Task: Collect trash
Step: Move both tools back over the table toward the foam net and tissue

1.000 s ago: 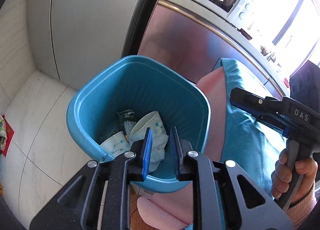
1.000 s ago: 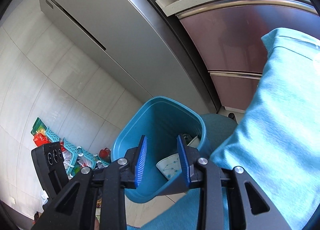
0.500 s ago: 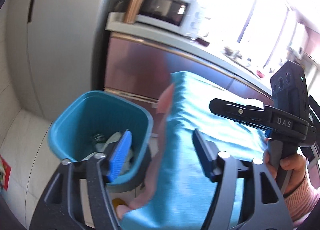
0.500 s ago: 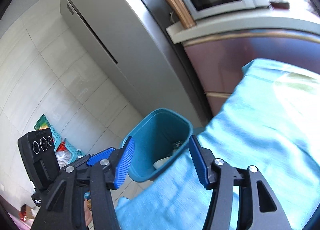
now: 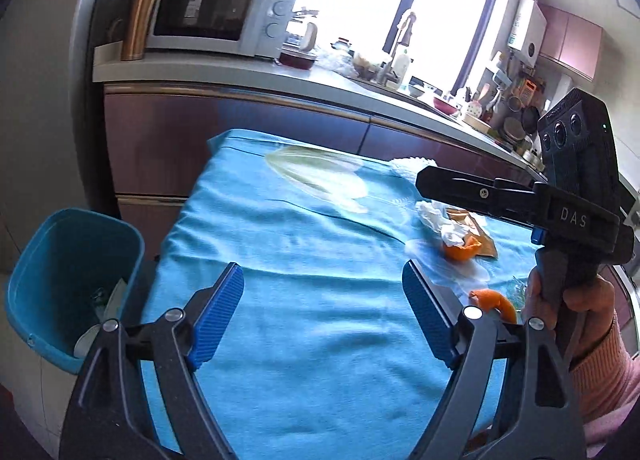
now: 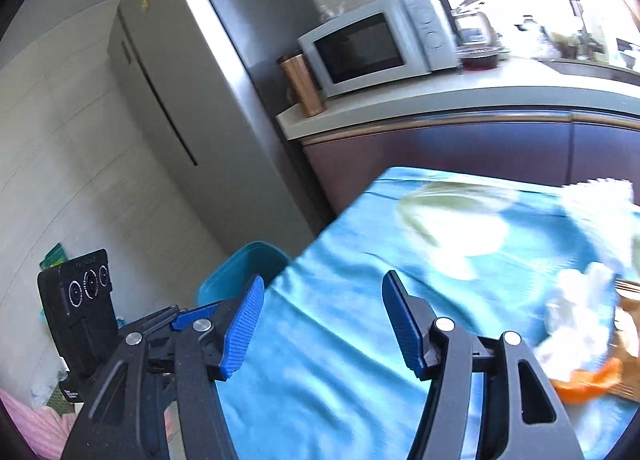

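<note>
A blue trash bin [image 5: 60, 280] with paper trash inside stands on the floor left of the table; it also shows in the right wrist view [image 6: 240, 276]. On the blue tablecloth [image 5: 300, 260] lie crumpled white tissue [image 5: 438, 220], orange peel [image 5: 460, 250], a brown wrapper [image 5: 480, 236] and another peel piece [image 5: 494, 300]. My left gripper [image 5: 322, 318] is open and empty above the cloth. My right gripper [image 6: 322, 326] is open and empty over the cloth, left of the tissue [image 6: 580, 320] and peel [image 6: 588, 380].
A kitchen counter [image 5: 240, 72] with a microwave [image 5: 208, 16] and a copper tumbler [image 5: 136, 20] runs behind the table. A grey fridge [image 6: 180, 100] stands at the left. Bags lie on the floor at far left [image 6: 56, 256].
Both grippers have swung up and right from over the bin to over the table, and both jaws have opened wide. The trash on the cloth has come into view.
</note>
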